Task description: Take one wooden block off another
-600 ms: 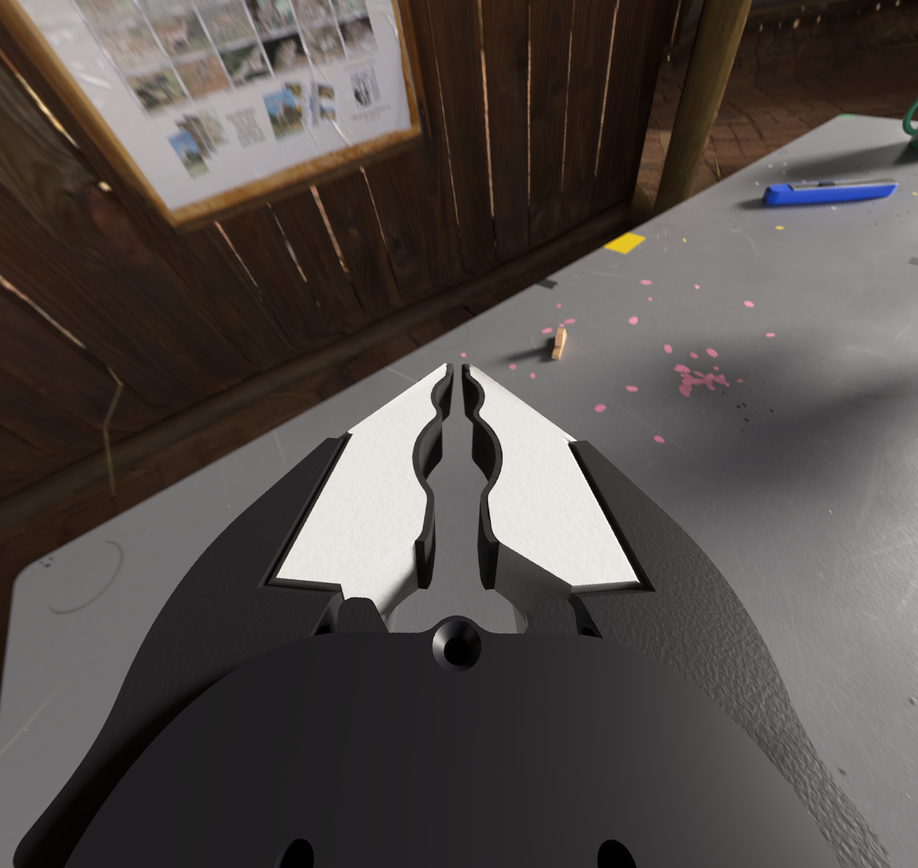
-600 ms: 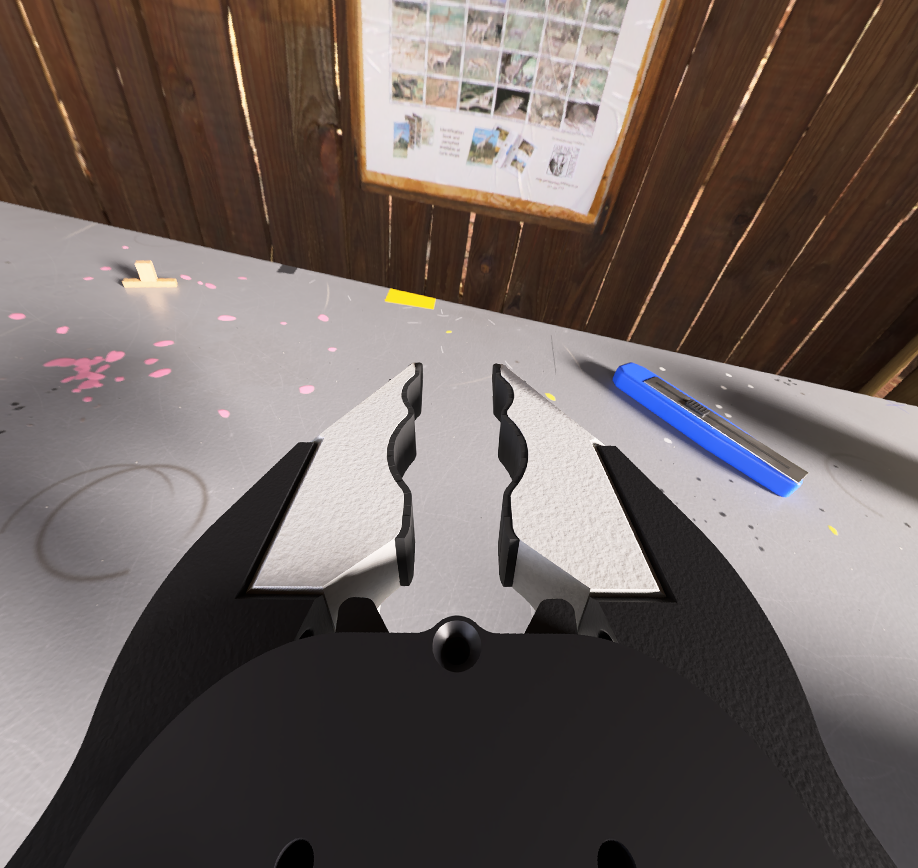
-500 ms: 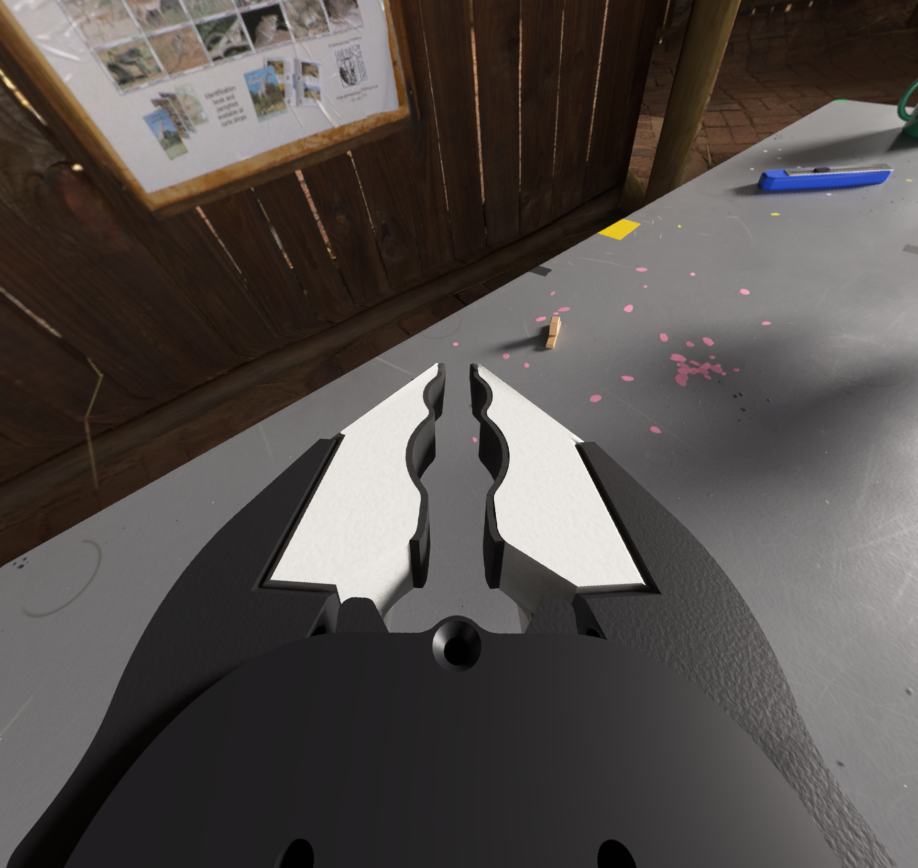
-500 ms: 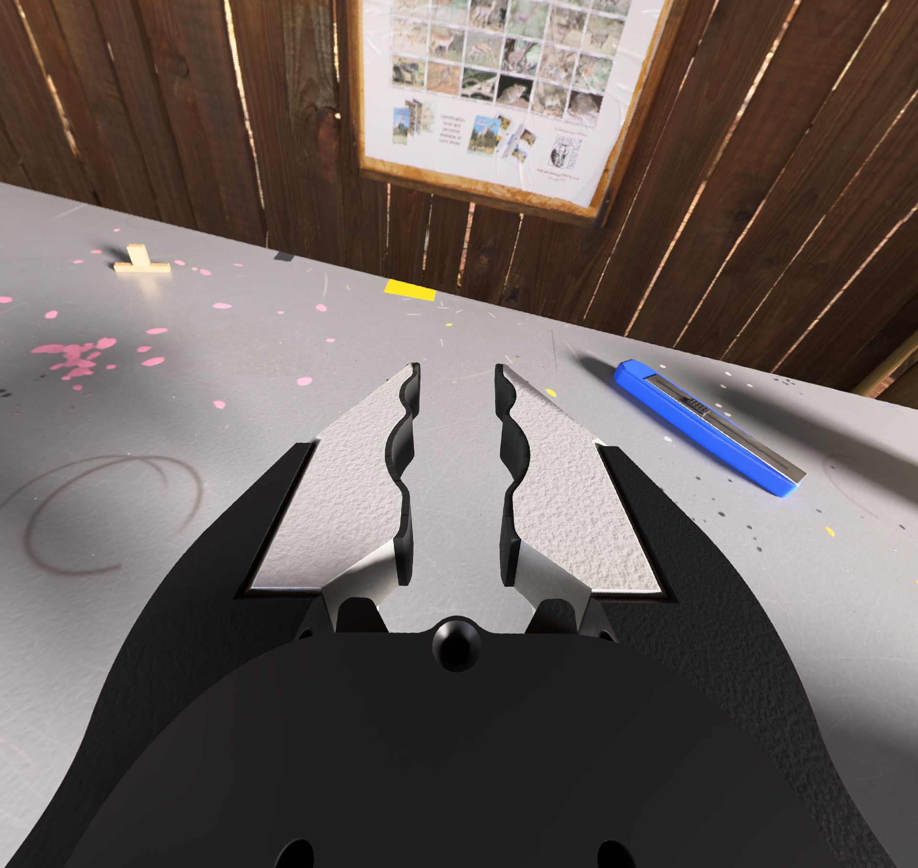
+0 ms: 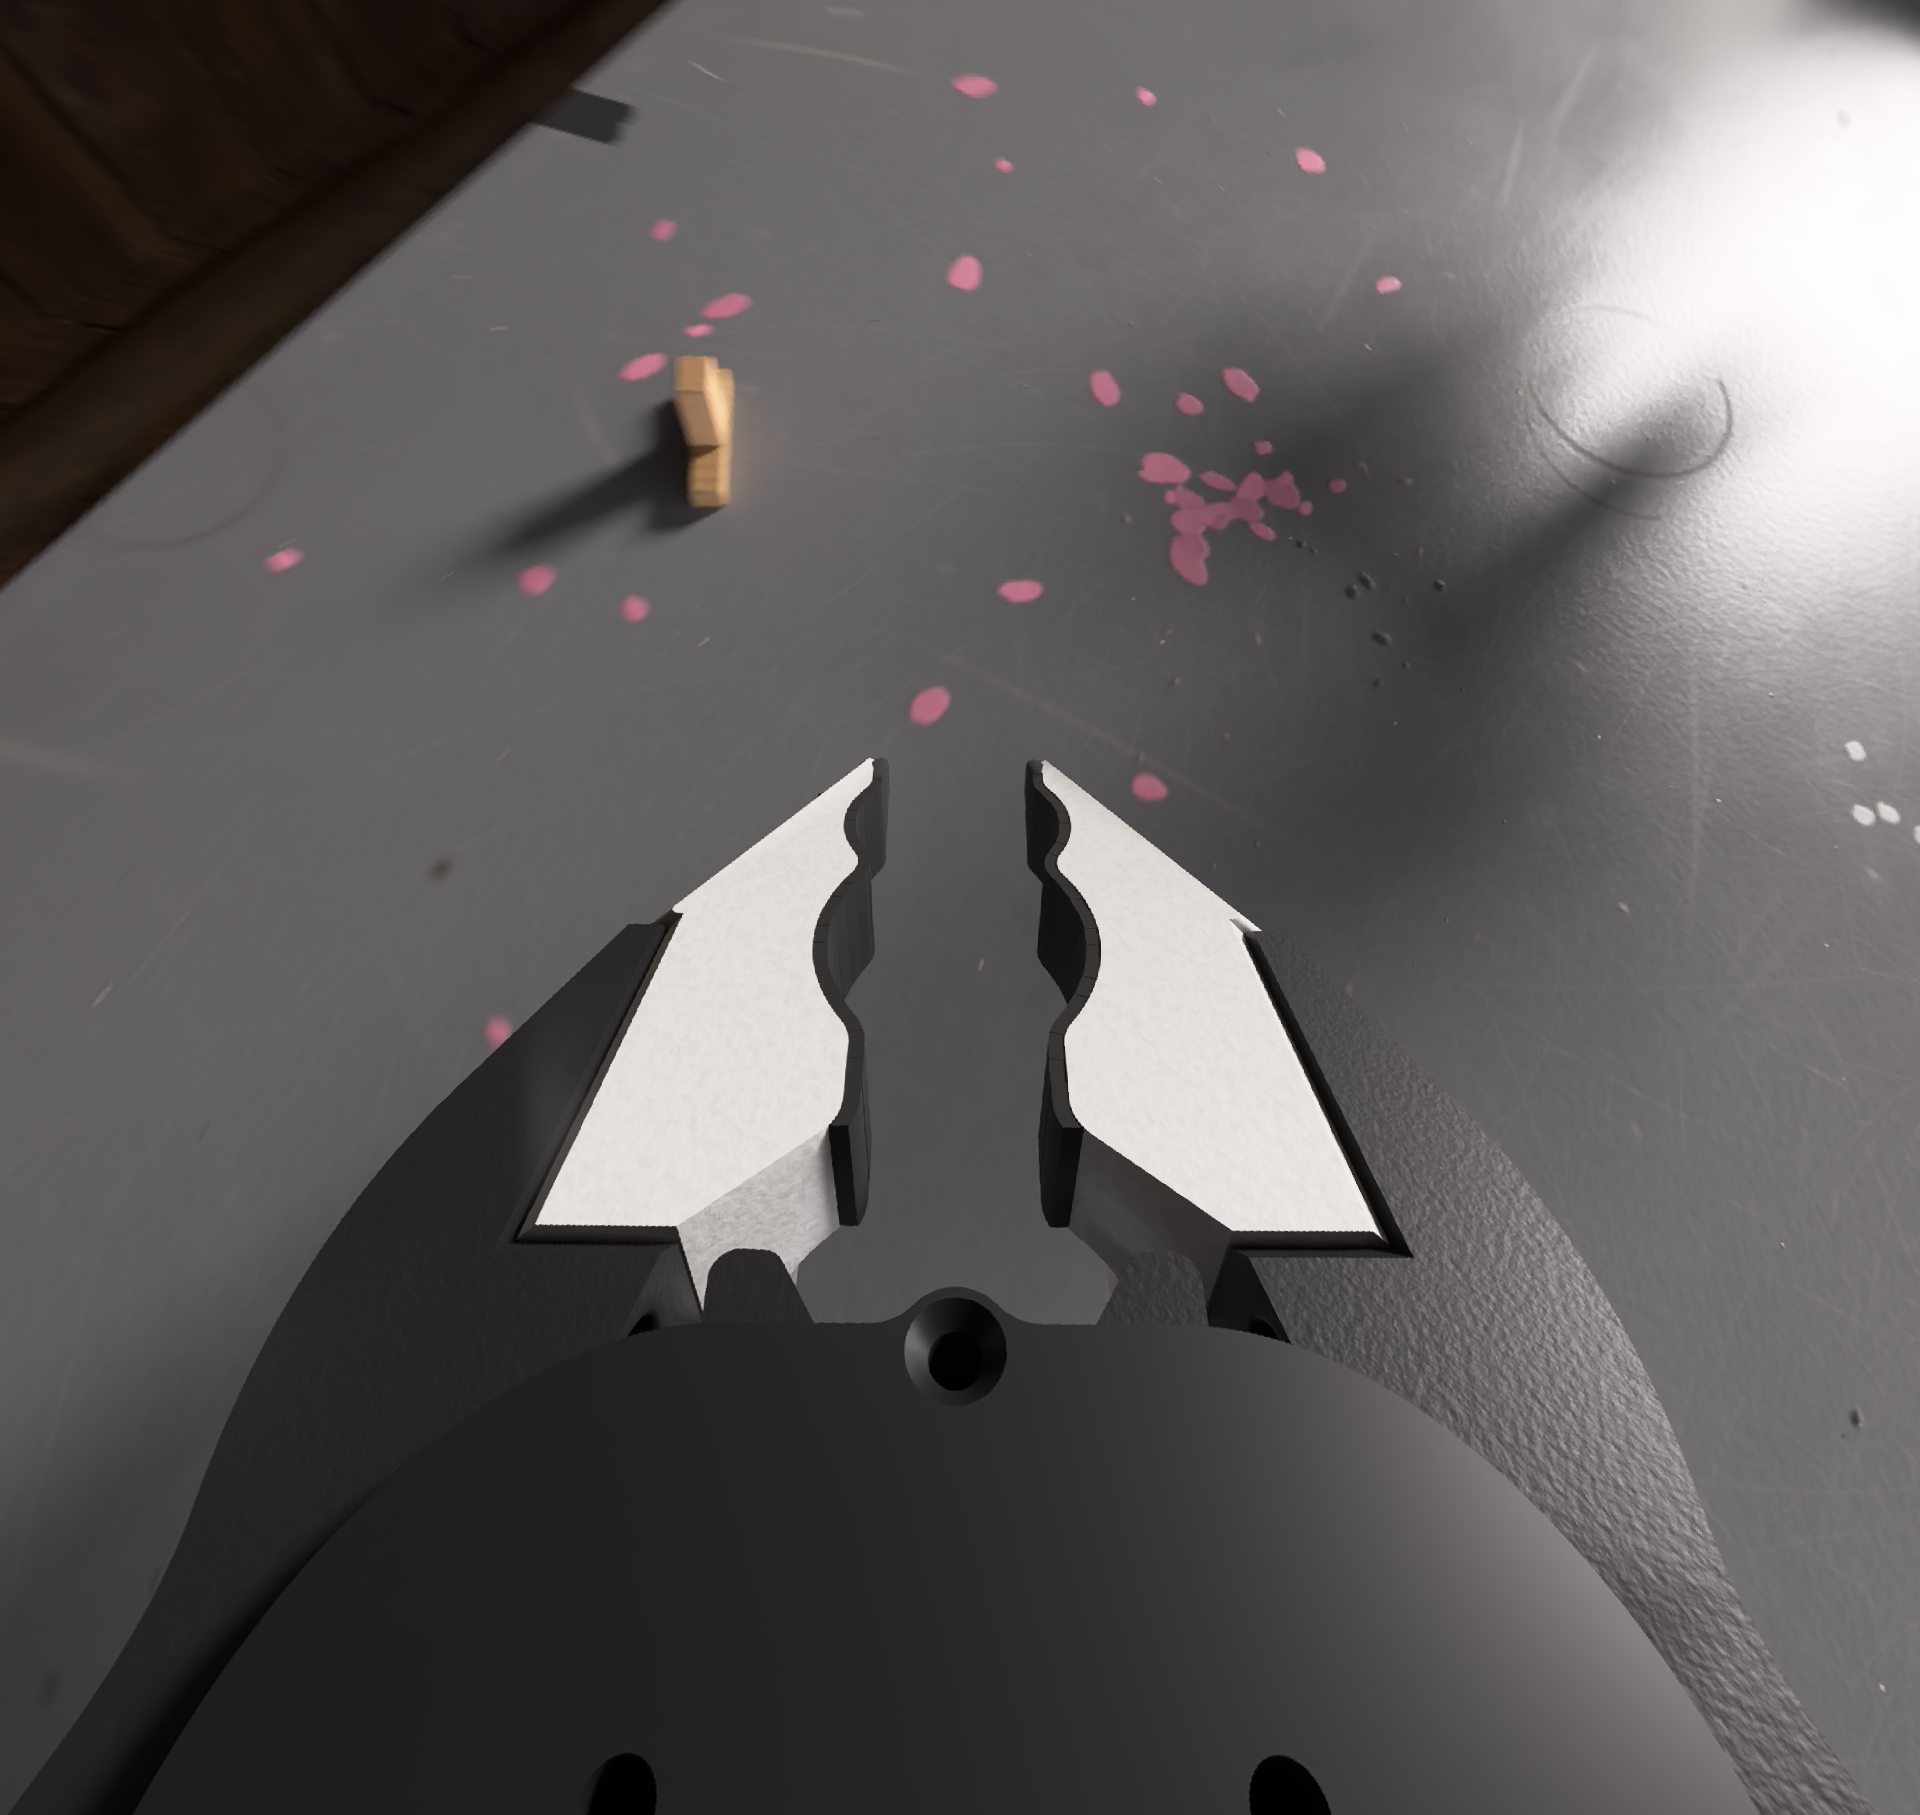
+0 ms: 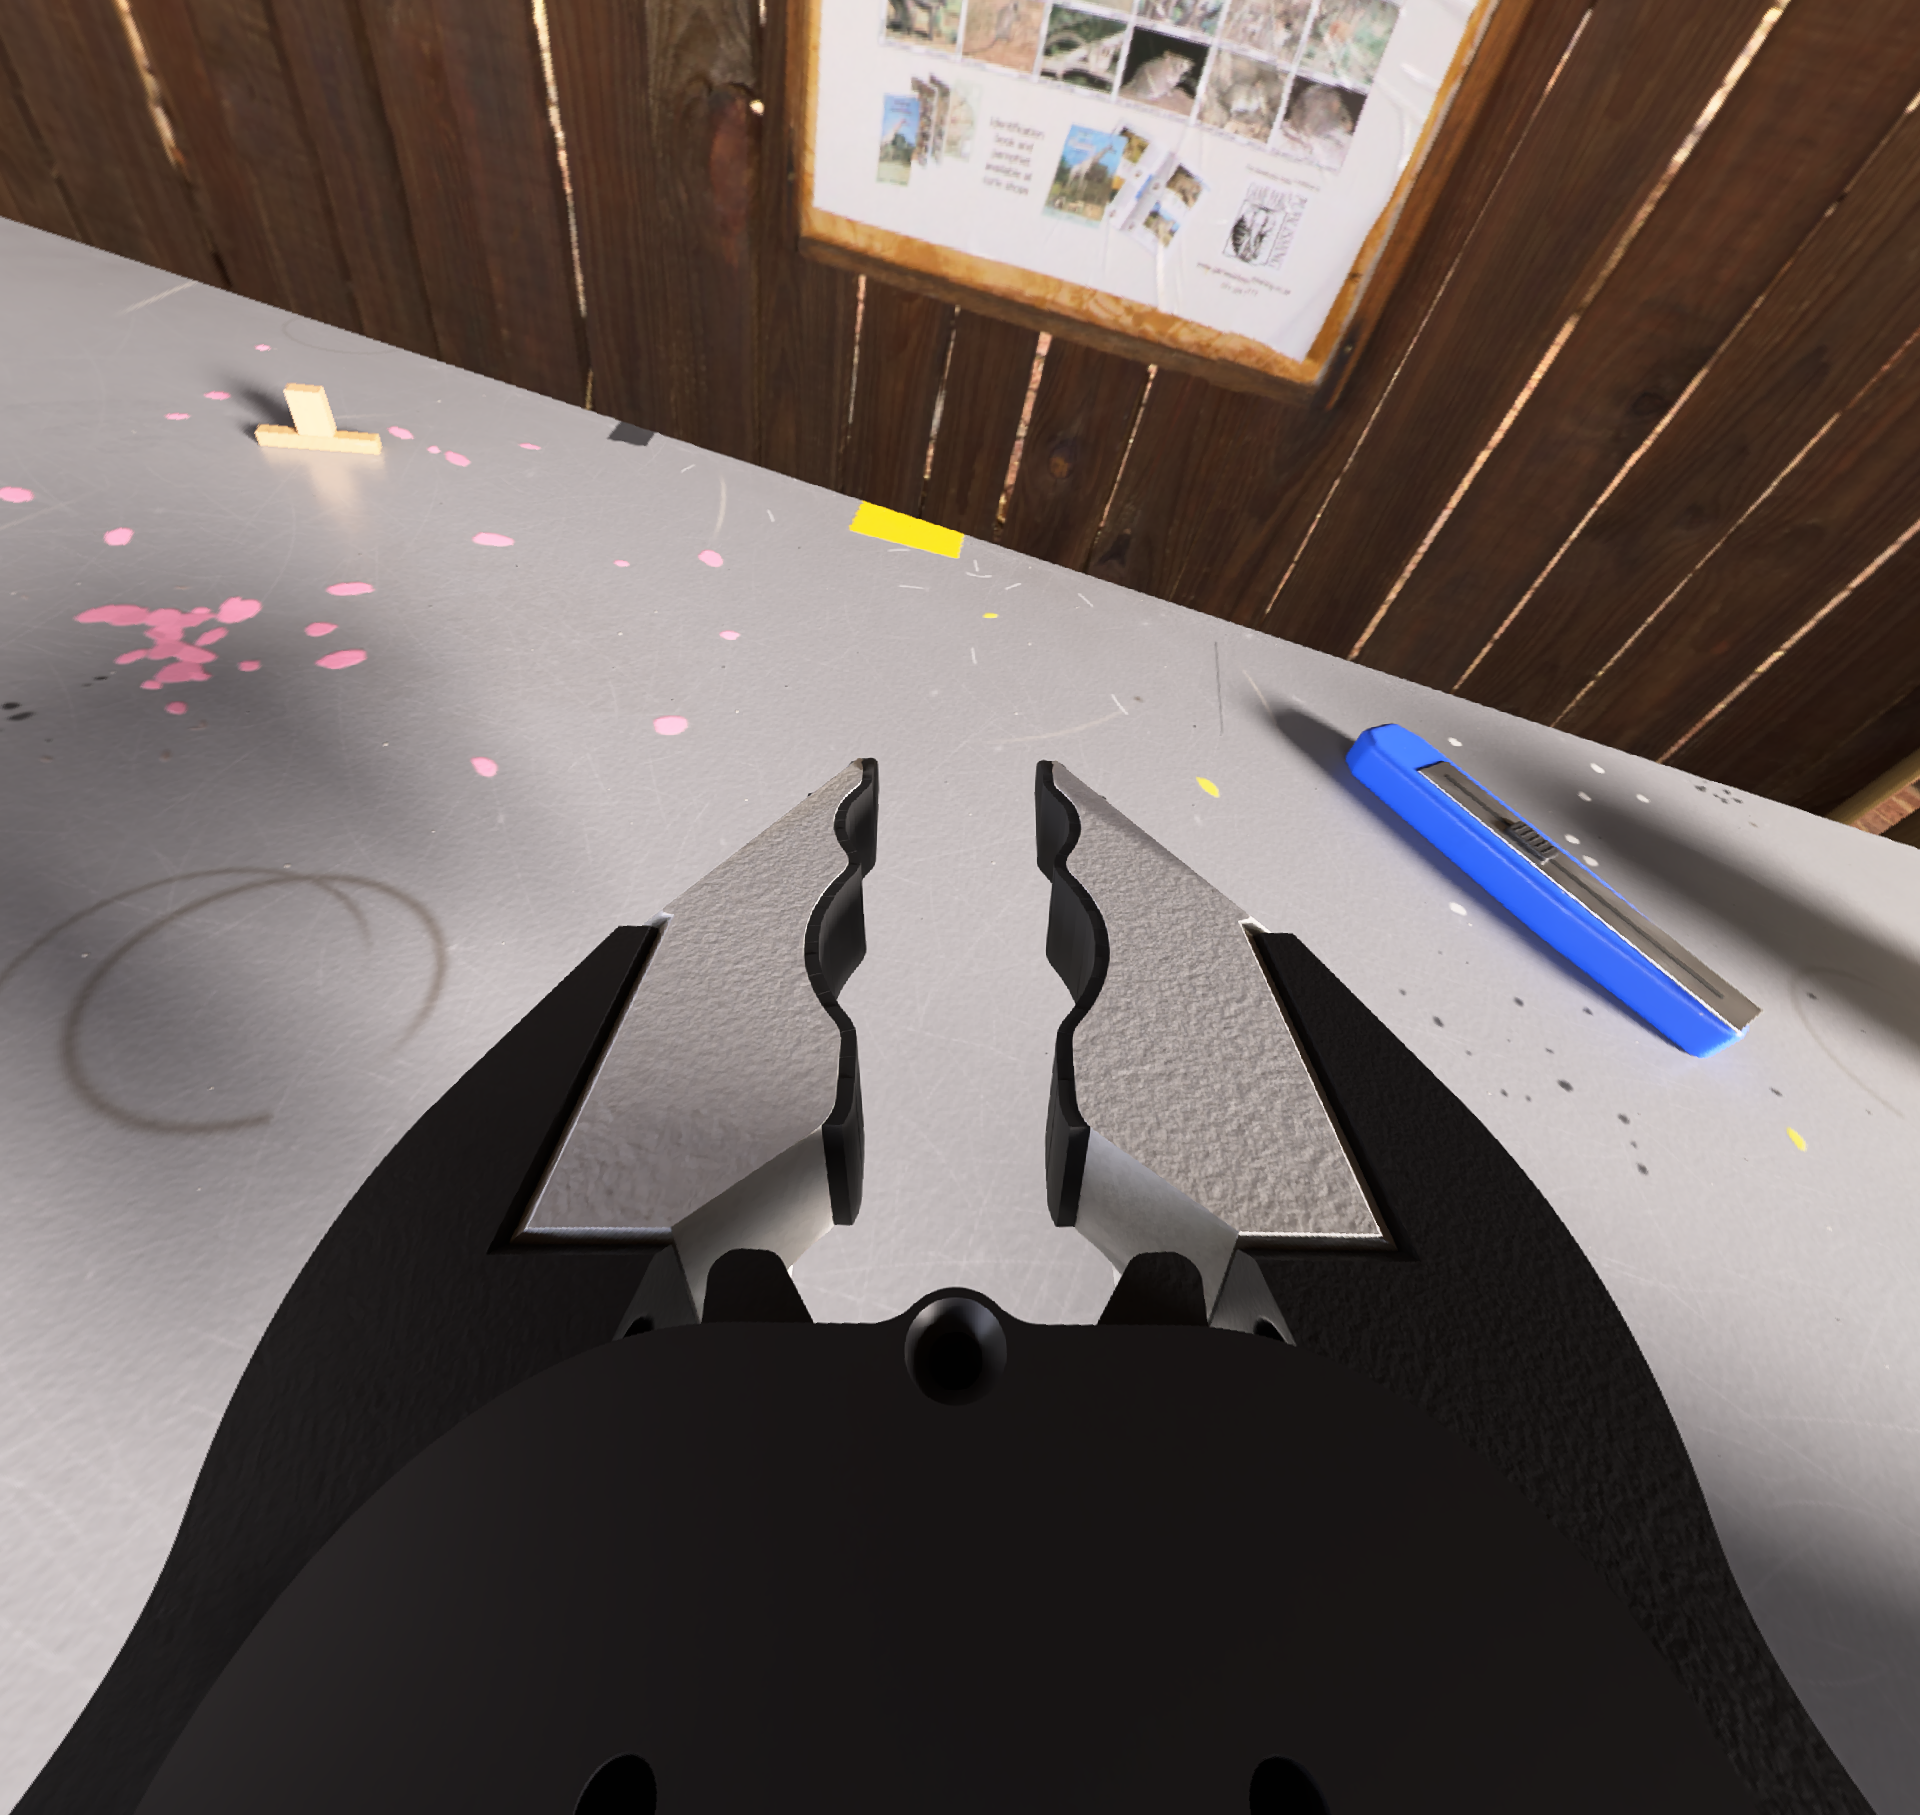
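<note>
Two small pale wooden blocks (image 5: 704, 430) sit joined on the grey table (image 5: 416, 778), one standing upright on the flat one. In the left wrist view they lie ahead and to the left of my left gripper (image 5: 956, 778), which is open, empty and well short of them. In the right wrist view the same blocks (image 6: 317, 425) form an upside-down T at the far left near the table's back edge. My right gripper (image 6: 956, 778) is open and empty, far from them, above the table's middle.
A blue utility knife (image 6: 1548, 882) lies to the right of my right gripper. A dark wooden plank wall (image 6: 520, 155) with a framed poster (image 6: 1122, 103) runs behind the table's back edge. A yellow tape patch (image 6: 906, 531) and pink paint spots (image 5: 1216, 508) mark the table.
My left gripper has tilted down toward the table, moved closer to the blocks and opened wider. My right gripper has hardly moved and stays open.
</note>
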You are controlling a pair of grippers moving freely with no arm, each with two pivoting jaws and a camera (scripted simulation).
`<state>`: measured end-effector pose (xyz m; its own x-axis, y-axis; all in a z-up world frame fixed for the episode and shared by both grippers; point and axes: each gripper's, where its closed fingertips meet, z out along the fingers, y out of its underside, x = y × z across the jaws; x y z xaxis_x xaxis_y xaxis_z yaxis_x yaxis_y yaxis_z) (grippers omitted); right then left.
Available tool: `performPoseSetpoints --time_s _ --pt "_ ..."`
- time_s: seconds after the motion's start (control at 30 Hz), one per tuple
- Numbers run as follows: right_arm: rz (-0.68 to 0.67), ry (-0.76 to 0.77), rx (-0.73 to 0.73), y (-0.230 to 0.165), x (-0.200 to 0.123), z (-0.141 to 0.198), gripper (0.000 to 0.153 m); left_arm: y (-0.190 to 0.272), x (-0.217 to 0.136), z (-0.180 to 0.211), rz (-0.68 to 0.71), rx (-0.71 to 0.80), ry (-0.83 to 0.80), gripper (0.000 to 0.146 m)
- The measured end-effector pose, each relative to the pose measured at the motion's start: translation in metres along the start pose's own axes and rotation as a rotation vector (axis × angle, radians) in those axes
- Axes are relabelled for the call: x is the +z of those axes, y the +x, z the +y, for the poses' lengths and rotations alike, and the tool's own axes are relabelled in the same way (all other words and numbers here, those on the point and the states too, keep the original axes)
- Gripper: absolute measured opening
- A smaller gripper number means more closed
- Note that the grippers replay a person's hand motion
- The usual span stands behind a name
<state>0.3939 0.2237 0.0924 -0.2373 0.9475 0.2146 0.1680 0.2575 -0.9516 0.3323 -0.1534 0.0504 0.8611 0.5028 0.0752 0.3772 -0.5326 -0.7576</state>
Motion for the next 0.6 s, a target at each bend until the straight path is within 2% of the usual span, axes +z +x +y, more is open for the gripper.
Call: performPoseSetpoints --time_s 0.1,0.2,0.3,0.5,0.6 --pt "-0.015 -0.003 -0.007 -0.003 0.001 0.001 0.03 0.01 0.028 -0.01 0.076 0.056 -0.069 0.027" --pt "-0.02 0.002 -0.013 -0.004 0.001 0.0 0.029 0.014 0.048 -0.016 0.087 0.146 -0.127 0.022" --pt "-0.023 0.012 -0.005 -0.003 0.0 -0.001 0.029 0.027 0.059 -0.024 0.171 0.173 -0.142 0.026" --pt "-0.04 0.018 0.02 -0.002 0.0 -0.001 0.029 0.028 0.082 -0.03 0.218 0.185 -0.201 0.027" --pt "-0.039 0.026 0.031 -0.001 -0.001 -0.002 0.029 0.008 0.092 -0.04 0.099 0.21 -0.171 0.016"
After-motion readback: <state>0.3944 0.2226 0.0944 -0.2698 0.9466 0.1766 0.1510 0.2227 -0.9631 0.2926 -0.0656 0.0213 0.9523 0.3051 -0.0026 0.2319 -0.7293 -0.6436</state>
